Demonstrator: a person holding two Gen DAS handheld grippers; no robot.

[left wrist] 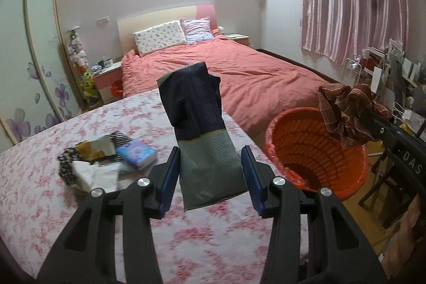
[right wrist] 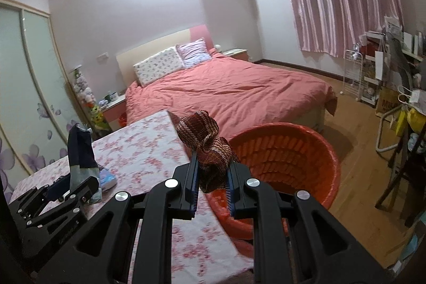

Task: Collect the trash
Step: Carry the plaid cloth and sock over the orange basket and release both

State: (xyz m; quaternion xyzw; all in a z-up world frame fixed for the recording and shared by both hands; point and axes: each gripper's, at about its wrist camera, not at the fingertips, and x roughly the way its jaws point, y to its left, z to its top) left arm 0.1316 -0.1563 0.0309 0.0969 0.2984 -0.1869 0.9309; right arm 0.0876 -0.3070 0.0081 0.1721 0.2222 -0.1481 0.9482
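My left gripper [left wrist: 210,172] is shut on a dark blue and grey-green sock [left wrist: 199,119] and holds it upright above the floral table [left wrist: 186,244]; it also shows in the right wrist view [right wrist: 80,153]. My right gripper [right wrist: 211,172] is shut on a crumpled brown woven cloth [right wrist: 210,148], at the table's right edge beside the orange bin [right wrist: 287,159]. In the left wrist view that cloth [left wrist: 343,111] hangs over the bin's rim [left wrist: 314,148]. A pile of wrappers, tissue and a blue tissue pack [left wrist: 137,153] lies on the table to the left.
A bed with a coral duvet [left wrist: 239,76] stands behind the table. The bin sits on the wooden floor right of the table. A chair and cluttered shelves [right wrist: 399,87] are at the far right. A wardrobe [left wrist: 32,57] lines the left wall.
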